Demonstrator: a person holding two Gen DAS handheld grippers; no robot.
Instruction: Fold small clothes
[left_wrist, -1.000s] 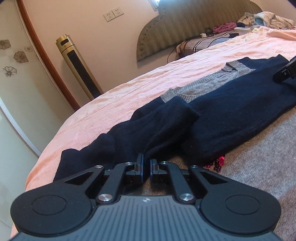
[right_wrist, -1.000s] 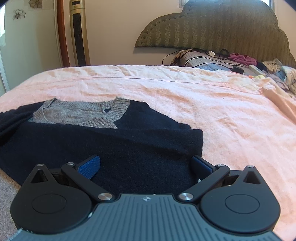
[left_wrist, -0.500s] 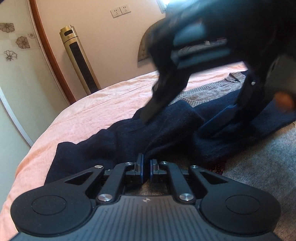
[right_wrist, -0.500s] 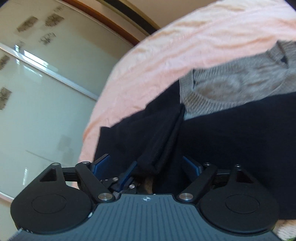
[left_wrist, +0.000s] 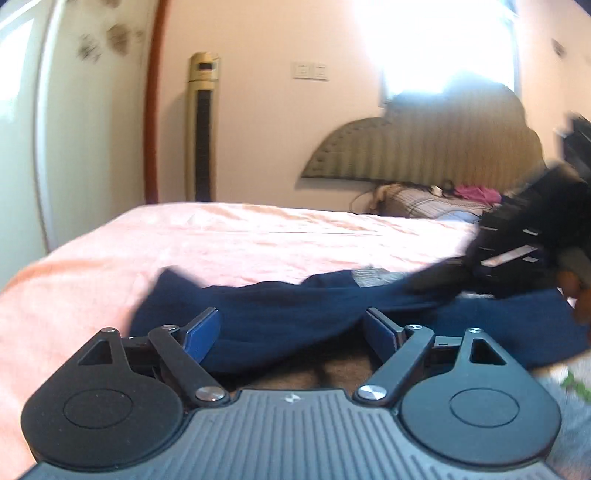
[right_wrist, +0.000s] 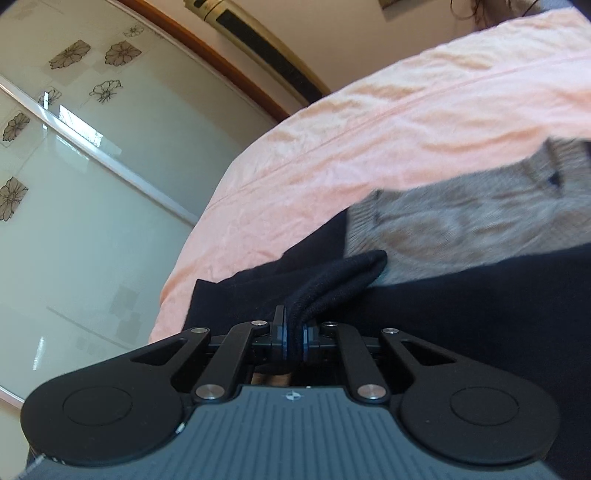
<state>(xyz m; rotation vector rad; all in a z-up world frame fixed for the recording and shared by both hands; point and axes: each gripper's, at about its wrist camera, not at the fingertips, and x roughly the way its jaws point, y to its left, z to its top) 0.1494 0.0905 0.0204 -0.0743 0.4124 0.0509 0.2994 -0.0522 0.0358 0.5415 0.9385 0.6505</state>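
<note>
A navy sweater (left_wrist: 295, 317) with a grey knit collar panel (right_wrist: 461, 229) lies on a pink bedsheet (left_wrist: 221, 251). My left gripper (left_wrist: 291, 332) is open, its blue pads (left_wrist: 201, 334) spread on either side of the sweater's sleeve just above the cloth. My right gripper (right_wrist: 293, 338) is shut on a fold of the navy sleeve (right_wrist: 332, 284). In the left wrist view the right gripper (left_wrist: 517, 251) shows blurred at the right, holding the sleeve over the sweater body.
A padded headboard (left_wrist: 424, 147) and a pile of clothes (left_wrist: 443, 199) stand at the bed's far end. A gold tower fan (left_wrist: 201, 125) stands by the wall. Frosted sliding doors with flower prints (right_wrist: 74, 166) are on the left.
My left gripper opened and let go of the sleeve. My right gripper swung over to the sleeve and shut on it. Both views shifted.
</note>
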